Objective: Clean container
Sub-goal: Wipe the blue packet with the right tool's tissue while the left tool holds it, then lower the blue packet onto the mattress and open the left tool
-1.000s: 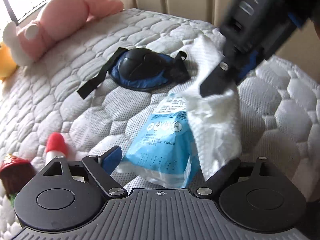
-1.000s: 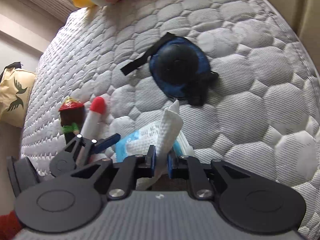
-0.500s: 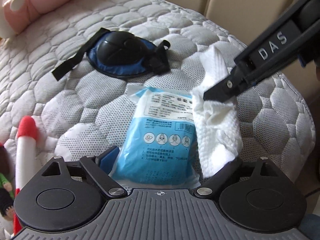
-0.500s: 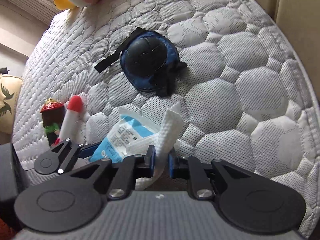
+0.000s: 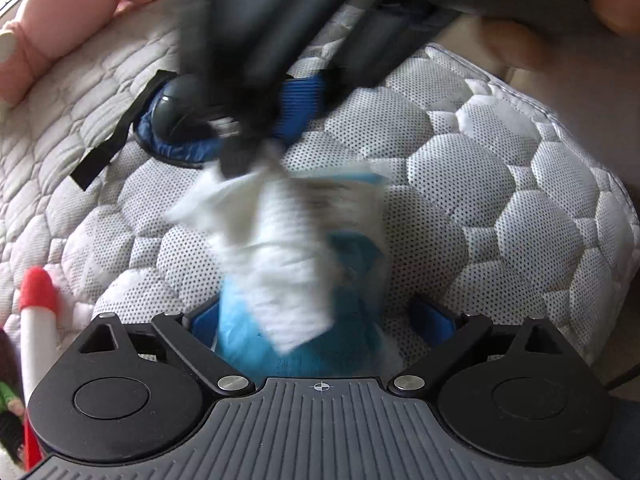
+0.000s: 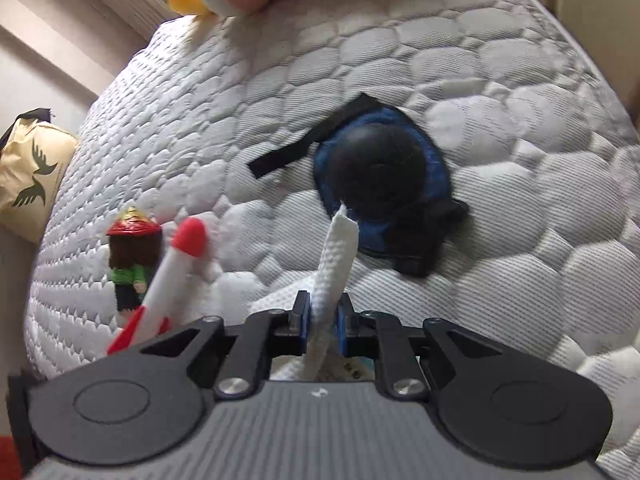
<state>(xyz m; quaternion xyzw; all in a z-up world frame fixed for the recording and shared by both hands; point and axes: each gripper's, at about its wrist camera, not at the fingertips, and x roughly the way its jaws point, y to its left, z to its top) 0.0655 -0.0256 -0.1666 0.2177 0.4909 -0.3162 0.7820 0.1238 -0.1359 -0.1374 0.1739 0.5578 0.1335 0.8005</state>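
A blue wet-wipe packet [image 5: 352, 288] lies on the quilted mattress [image 5: 460, 168] between the fingers of my left gripper [image 5: 320, 320], whose jaws stand wide apart around it. My right gripper [image 6: 322, 316] is shut on a white wipe [image 6: 336, 256] that stands up from its jaws. In the left wrist view the right gripper [image 5: 248, 136] is blurred above the packet, and the white wipe [image 5: 280, 248] hangs from it over the packet. Only a sliver of the packet [image 6: 352, 364] shows beneath the right gripper.
A black and blue knee pad [image 6: 380, 188] with a strap lies beyond the packet. A red-tipped white toy rocket [image 6: 172, 276] and a small figure [image 6: 132, 260] stand at the left. A pink plush [image 5: 72, 20] lies far back. The mattress edge [image 5: 600, 184] runs at the right.
The right gripper has swung leftward across the packet, dragging the wipe over it. The left gripper's right finger no longer touches the wipe; it stays around the packet.
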